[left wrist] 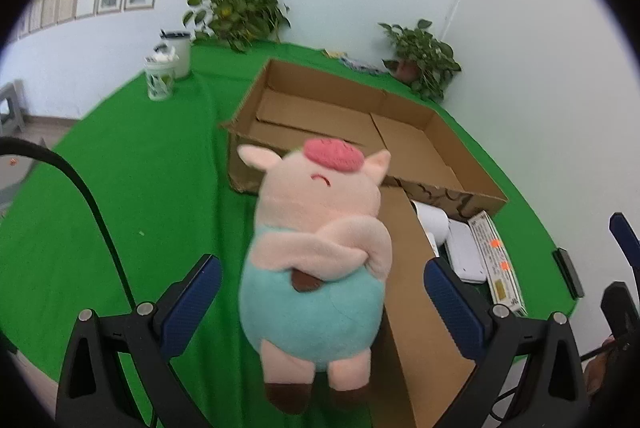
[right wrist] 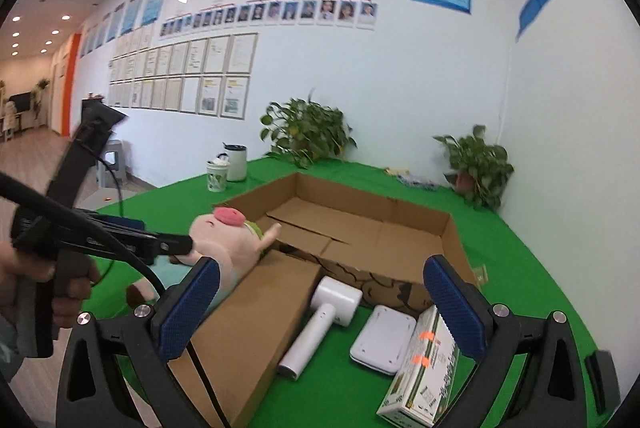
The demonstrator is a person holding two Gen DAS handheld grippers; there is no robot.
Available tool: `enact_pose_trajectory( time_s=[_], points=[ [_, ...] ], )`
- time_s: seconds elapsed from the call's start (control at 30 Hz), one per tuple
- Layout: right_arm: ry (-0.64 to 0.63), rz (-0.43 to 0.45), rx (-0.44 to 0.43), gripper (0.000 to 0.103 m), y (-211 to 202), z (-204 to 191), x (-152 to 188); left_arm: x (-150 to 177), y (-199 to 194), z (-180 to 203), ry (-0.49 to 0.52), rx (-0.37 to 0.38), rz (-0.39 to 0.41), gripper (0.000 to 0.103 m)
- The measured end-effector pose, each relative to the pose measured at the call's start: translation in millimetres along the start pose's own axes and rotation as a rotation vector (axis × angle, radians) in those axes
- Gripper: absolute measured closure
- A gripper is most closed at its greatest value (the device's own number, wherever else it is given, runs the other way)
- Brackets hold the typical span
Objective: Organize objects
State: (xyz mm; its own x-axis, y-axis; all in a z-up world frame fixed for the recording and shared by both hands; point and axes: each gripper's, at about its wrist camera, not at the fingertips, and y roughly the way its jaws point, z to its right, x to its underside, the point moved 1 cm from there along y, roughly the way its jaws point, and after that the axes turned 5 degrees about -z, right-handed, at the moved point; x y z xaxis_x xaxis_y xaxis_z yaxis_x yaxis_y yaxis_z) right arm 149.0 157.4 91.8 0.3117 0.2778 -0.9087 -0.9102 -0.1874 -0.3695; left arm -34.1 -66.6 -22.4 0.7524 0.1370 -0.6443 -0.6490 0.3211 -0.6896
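Plush pig (left wrist: 316, 260) looks soft, light, squashy; best pinched across teal belly. Left gripper (left wrist: 322, 304) spread wide around it, not touching; right gripper (right wrist: 322, 304) likewise agape, empty.

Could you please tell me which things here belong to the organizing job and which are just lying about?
Job: plush pig, cardboard box, white handheld device, white flat case, green-and-white carton.

Lying about: two potted plants, patterned cup, white tumbler.

The left hand-held gripper (left wrist: 322, 292) stands wide open around a pink plush pig in teal overalls (left wrist: 318, 252), lying before an open brown cardboard box (left wrist: 404, 108) on the green-covered table (left wrist: 132, 168).
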Motion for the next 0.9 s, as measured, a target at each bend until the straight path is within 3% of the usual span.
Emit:
enact_pose_trajectory(
  time_s=[0.07, 0.17, 0.23, 0.43, 0.63, 0.77, 0.9],
  points=[
    [-0.034, 0.024, -0.052, 0.000, -4, -9, -5, 6, 16, -1, -0.011, 0.056, -0.062, 0.003],
    [-0.055, 0.023, -0.137, 0.000, 0, -16, -14, 15, 31, 1, 0.030, -0.031, -0.071, 0.004],
    [-0.051, 0.017, -0.221, 0.000, 9, -17, -23, 20, 46, -2, 0.028, -0.075, -0.123, 0.013],
    [-0.109, 0.000, -0.331, 0.000, 51, -29, -57, 24, 38, -8, -0.001, -0.043, -0.108, 0.028],
    [-0.115, -0.103, -0.434, 0.000, 125, -42, -75, 35, 19, -24, -0.024, -0.023, -0.108, 0.030],
    [-0.109, -0.203, -0.528, 0.000, 171, -74, -76, 47, 7, -25, -0.010, -0.034, -0.104, 0.030],
    [-0.111, -0.299, -0.596, 0.001, 204, -104, -71, 53, 2, -37, -0.068, -0.002, -0.105, 0.030]
  ],
)
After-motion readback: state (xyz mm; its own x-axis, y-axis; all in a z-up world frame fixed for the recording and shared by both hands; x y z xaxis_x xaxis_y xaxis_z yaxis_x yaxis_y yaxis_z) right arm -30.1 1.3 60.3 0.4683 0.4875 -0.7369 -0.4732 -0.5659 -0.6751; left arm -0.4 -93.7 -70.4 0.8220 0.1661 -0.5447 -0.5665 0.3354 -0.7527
